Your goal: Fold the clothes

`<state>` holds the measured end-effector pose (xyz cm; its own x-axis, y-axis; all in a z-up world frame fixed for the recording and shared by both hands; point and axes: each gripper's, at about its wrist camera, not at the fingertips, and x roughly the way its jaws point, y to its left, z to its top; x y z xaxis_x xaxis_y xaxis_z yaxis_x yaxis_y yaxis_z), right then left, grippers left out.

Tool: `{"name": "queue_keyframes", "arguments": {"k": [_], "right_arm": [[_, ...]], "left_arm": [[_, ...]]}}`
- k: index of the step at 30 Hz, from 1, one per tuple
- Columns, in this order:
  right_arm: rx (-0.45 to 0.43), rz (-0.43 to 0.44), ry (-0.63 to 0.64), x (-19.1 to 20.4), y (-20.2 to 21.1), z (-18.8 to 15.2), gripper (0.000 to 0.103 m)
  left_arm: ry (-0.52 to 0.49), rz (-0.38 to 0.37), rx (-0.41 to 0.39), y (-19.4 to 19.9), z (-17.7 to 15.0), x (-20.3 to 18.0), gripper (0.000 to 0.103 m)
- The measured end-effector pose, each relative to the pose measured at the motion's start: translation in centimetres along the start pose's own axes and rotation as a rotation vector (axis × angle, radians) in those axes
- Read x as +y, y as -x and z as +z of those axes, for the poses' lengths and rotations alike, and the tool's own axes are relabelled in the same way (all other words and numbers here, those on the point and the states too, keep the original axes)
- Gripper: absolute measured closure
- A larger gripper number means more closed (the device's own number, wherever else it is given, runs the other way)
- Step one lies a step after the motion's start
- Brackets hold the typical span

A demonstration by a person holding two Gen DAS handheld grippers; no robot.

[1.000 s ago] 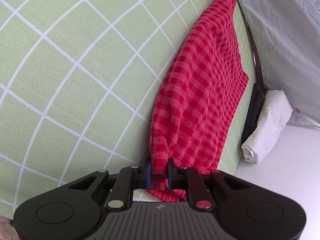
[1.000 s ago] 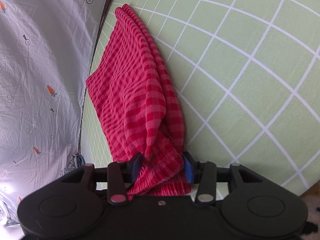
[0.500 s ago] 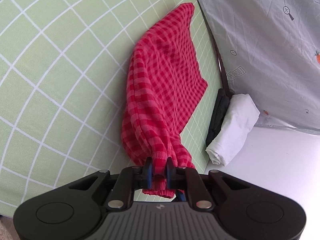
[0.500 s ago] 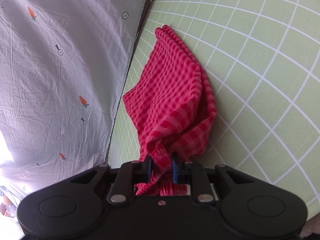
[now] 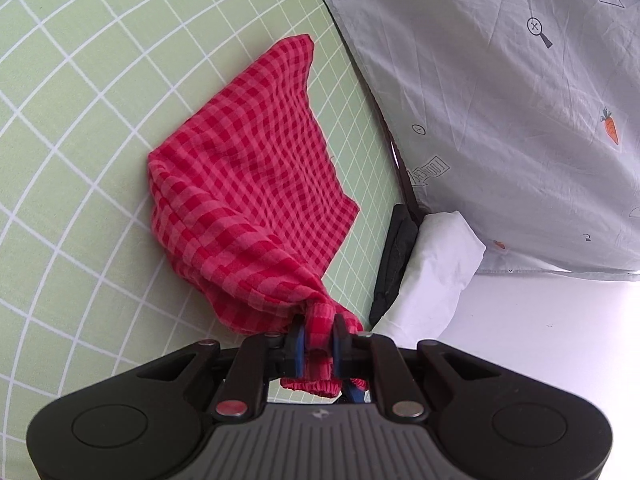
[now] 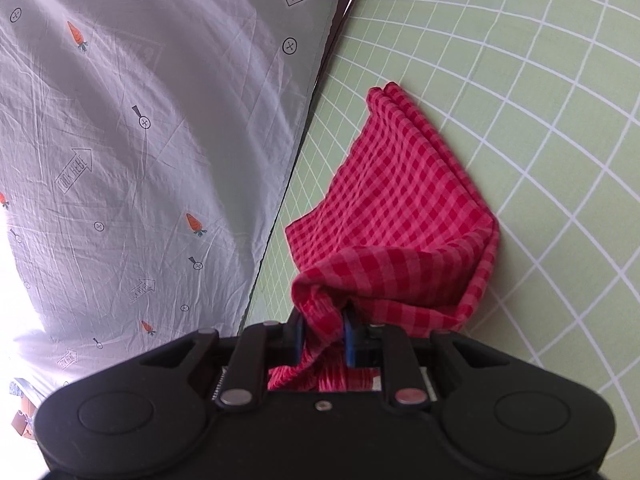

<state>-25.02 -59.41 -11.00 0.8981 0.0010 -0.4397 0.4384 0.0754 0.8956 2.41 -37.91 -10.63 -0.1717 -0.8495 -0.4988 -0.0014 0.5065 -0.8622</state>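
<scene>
I am mid-fold: both grippers have the near, elastic-hemmed end of the red checked garment (image 5: 256, 184) lifted, its far end lying on the green grid mat (image 5: 80, 120). The left gripper (image 5: 318, 344) pinches a bunched hem between its fingers; the right gripper (image 6: 322, 336) likewise has its fingers clamped on gathered cloth. Next, I judge, the held end must carry toward the far end of the garment and lay down squarely. The cloth looks thin, layered, creased.
</scene>
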Motion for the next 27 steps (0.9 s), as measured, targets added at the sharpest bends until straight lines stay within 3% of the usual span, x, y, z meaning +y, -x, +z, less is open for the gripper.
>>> {"name": "queue_keyframes", "arguments": {"k": [10,18,20,23,27], "right_arm": [[0.052,-0.02,-0.016,0.2,-5.5,7.2,0.084],[0.094,-0.043,-0.071,-0.9,-11.2,12.7,0.083],[0.089,-0.063,-0.105,-1.6,-12.5,13.7,0.079],[0.062,-0.056,-0.16,-2.5,-13.6,15.1,0.07],[-0.012,-0.047,-0.142,-2.1,-13.2,16.3,0.056]], "left_arm": [[-0.008,0.033,-0.027,-4.4,5.7,-2.2,0.09],[-0.067,0.117,-0.04,-8.9,10.7,-3.1,0.089],[-0.083,0.15,-0.062,-9.6,11.9,-3.2,0.088],[-0.169,0.197,-0.128,-9.6,13.0,-4.2,0.079],[-0.274,0.217,-0.205,-8.3,13.6,-5.2,0.058]]}}
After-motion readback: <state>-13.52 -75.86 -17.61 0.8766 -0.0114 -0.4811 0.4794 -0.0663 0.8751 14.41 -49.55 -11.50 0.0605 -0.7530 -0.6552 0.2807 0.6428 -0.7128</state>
